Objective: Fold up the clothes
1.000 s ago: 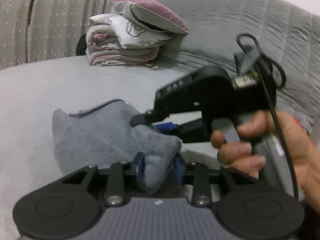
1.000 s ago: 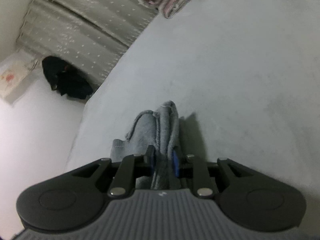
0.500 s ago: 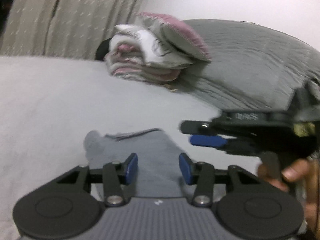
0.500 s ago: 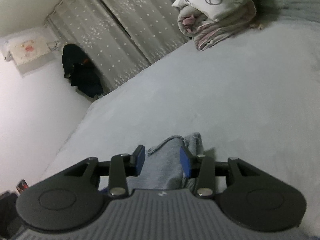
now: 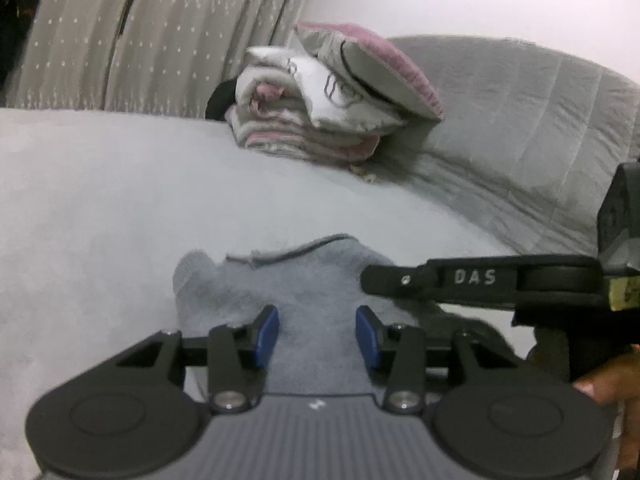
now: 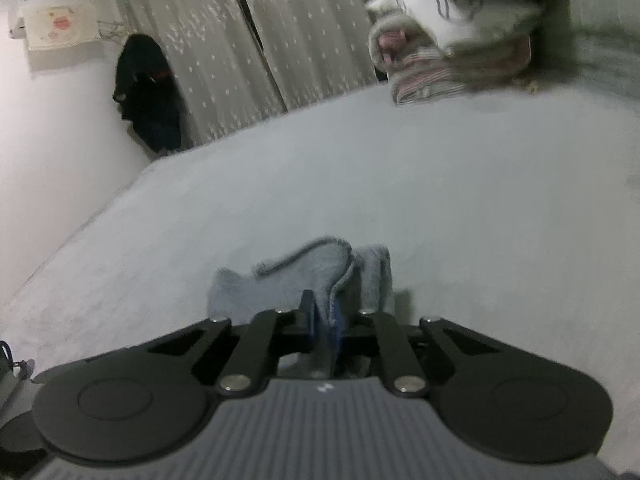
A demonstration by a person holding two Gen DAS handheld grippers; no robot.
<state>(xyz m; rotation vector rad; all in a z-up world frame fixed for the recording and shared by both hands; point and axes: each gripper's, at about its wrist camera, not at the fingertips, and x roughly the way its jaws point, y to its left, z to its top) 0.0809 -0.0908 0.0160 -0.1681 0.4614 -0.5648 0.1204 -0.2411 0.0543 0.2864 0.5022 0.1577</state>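
A pale grey bed (image 5: 120, 208) fills both views, with dotted curtains (image 6: 304, 40) behind it. A small grey garment (image 5: 304, 280) lies bunched on the bed, well in front of a stack of folded bedding (image 5: 320, 120). The left gripper (image 5: 317, 332) is spread wide, the garment lying between its blue pads, neither visibly pressing it. The right gripper (image 6: 325, 318) is pinched together on a raised fold of the garment's edge. The right gripper's black body reaches in from the garment's right side, held by a hand (image 5: 612, 384).
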